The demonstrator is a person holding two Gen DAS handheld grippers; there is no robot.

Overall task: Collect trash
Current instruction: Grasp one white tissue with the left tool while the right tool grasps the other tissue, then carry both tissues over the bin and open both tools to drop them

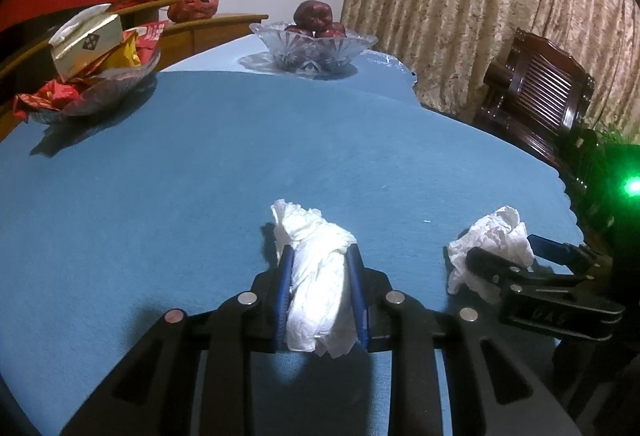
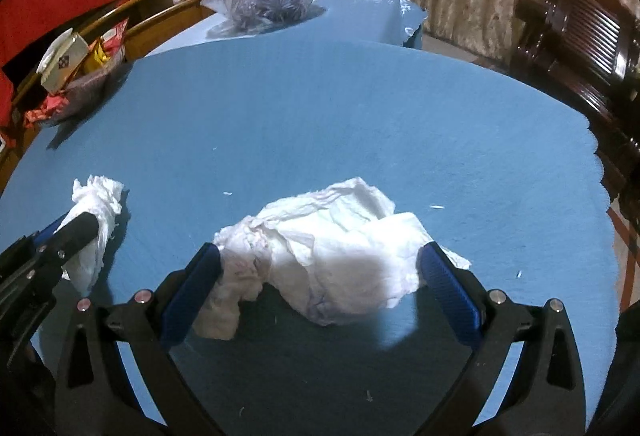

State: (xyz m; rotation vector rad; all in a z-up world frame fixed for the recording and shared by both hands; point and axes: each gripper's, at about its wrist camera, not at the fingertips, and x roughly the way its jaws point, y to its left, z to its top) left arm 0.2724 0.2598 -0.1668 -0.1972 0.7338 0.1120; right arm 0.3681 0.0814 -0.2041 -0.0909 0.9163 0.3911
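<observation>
Both grippers sit over crumpled tissues on the blue-covered bench.

The left gripper (image 1: pixel 320 260) is closed tight around a rolled white tissue (image 1: pixel 320 276), its blue pads pressing both sides, the wad jutting forward toward 12 o'clock. The right gripper (image 2: pixel 320 260) is spread wide, its pads flanking a larger crumpled tissue (image 2: pixel 332 260) that lies on the bench (image 2: pixel 320 115) between them; both pads appear to touch the paper's edges without squeezing it. From the left wrist view, this second tissue sits at 3 o'clock. At 12 o'clock stands a glass bowl of dark red fruit (image 1: pixel 314 43); at 10 o'clock, a dish of snack packets (image 1: pixel 92 75).
</observation>
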